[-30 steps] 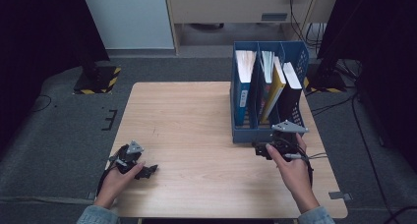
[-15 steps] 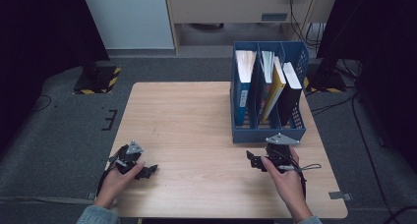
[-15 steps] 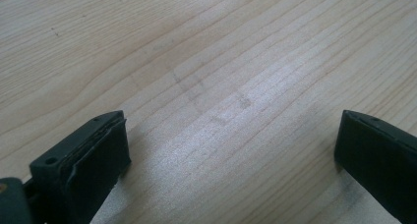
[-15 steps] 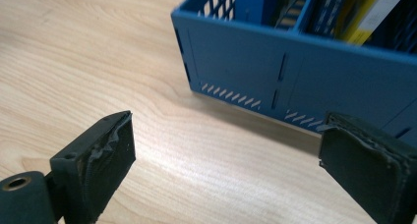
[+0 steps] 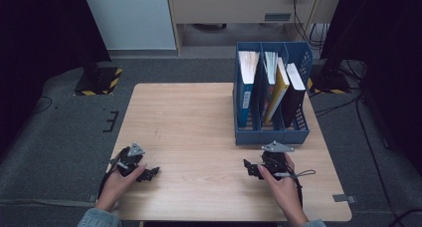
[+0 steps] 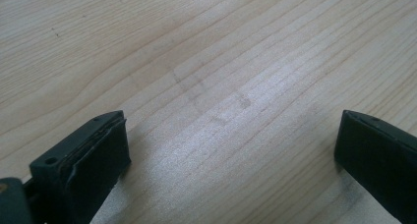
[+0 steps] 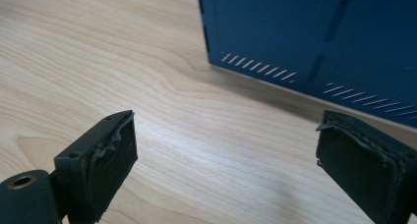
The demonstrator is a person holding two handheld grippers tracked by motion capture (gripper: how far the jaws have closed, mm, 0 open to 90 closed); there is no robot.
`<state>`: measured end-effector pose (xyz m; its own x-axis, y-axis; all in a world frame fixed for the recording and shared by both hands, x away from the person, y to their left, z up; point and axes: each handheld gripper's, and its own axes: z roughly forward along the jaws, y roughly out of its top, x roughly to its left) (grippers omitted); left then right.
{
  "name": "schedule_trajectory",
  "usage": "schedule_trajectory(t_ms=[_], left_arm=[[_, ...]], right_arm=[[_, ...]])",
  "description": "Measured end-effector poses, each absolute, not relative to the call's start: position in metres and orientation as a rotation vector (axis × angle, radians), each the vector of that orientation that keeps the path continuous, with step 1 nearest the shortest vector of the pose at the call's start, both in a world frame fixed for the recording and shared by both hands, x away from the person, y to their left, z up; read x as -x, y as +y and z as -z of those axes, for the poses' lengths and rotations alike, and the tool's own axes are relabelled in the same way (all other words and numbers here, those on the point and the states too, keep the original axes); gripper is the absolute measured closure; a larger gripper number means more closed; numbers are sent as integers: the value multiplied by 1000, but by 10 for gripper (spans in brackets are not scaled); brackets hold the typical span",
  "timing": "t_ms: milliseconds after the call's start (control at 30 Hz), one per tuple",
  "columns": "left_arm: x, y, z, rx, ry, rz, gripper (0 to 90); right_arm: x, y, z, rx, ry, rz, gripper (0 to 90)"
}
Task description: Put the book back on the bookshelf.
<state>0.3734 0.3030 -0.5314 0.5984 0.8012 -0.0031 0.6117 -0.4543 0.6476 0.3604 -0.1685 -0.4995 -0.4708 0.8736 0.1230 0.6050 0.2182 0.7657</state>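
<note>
The right gripper [image 5: 255, 168] is resting low over the near right part of the table [image 5: 189, 117], with its jaws standing apart and nothing between them. In the right gripper view, bare wood is showing between the two black pads [image 7: 110, 157], and the blue wall of the file rack [image 7: 314, 42] is rising just beyond them, up and to the right.

The file rack [image 5: 271, 97] is standing upright at the far right of the table, its long axis running away from the person. Its three compartments are holding upright books and folders: a blue folder [image 5: 245, 87] in the left one, a yellow-edged book [image 5: 278, 90] leaning in the middle one, and a black book [image 5: 294, 92] in the right one.

The rack is lying directly ahead of the right gripper, near but apart. The left gripper [image 5: 149, 173] is sitting well apart at the near left edge, jaws also standing apart over bare wood [image 6: 221, 111]. The right hand [image 5: 281, 187] is judged the better placed for any reach to the rack.
</note>
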Motion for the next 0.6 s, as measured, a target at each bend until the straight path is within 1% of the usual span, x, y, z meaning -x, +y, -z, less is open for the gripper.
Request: schedule_trajectory(t_ms=[233, 600], left_arm=[[-373, 303, 531, -2217, 1112, -405, 0], [-374, 303, 531, -2221, 1107, -403, 0]], right_arm=[[-364, -146, 509, -1347, 2220, -1106, 89], [-372, -122, 524, -1332, 2274, -1065, 87]])
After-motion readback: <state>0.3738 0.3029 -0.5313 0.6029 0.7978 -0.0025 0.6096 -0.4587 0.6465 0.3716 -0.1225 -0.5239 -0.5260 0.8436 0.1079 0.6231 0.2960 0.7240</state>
